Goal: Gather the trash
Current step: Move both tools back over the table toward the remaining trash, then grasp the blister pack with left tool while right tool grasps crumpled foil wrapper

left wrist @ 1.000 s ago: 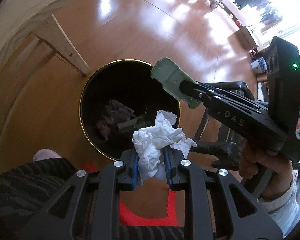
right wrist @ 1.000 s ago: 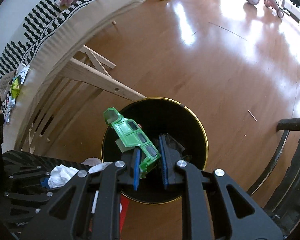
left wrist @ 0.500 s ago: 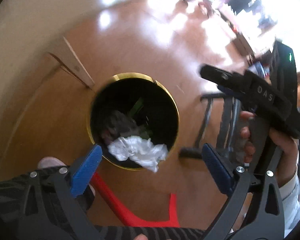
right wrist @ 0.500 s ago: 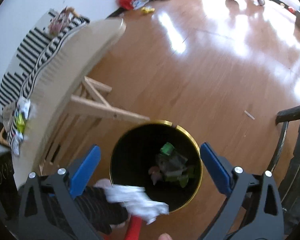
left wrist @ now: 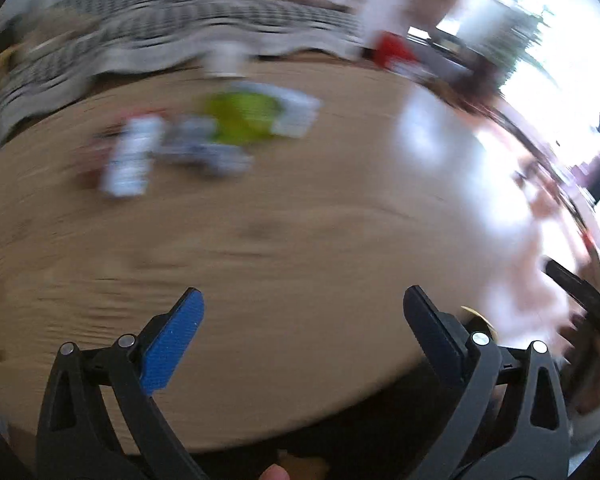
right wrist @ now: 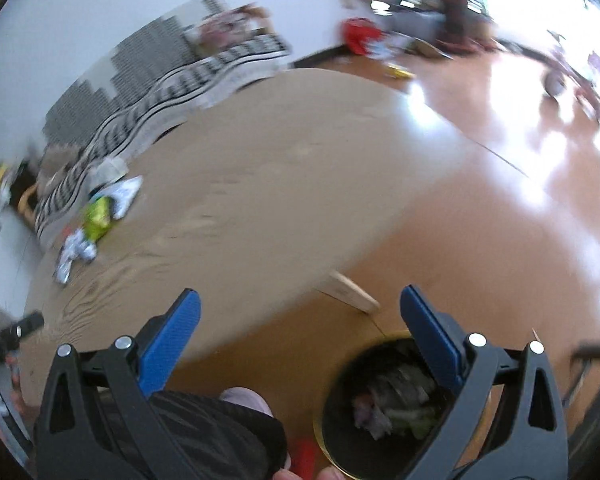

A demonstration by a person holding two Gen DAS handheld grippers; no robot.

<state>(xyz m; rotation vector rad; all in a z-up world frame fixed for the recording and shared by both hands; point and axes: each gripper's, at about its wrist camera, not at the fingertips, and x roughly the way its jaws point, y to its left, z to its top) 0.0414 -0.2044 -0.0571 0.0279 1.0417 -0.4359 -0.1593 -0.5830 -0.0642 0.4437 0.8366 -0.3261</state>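
Observation:
Both views are blurred by motion. My left gripper [left wrist: 302, 312] is open and empty above the round wooden table [left wrist: 300, 240]. Trash lies at the table's far left: a yellow-green wrapper [left wrist: 242, 118], a white packet [left wrist: 130, 160] and a silvery wrapper [left wrist: 204, 152]. My right gripper [right wrist: 300, 312] is open and empty over the table's edge. The black bin with a gold rim [right wrist: 384, 404] stands on the floor below it, with trash inside. The same wrappers show in the right wrist view: yellow-green [right wrist: 98, 216] and silvery [right wrist: 74, 254].
A black-and-white striped cloth [right wrist: 172, 76] lies at the table's far side. A wooden table leg [right wrist: 352, 294] stands near the bin. Toys and a red object [right wrist: 360, 36] lie on the shiny wooden floor. My striped sleeve [right wrist: 204, 432] is low in the right wrist view.
Both grippers have swung up from over the bin to the tabletop. The white tissue and the green toy piece dropped earlier are out of the grippers; both stay open.

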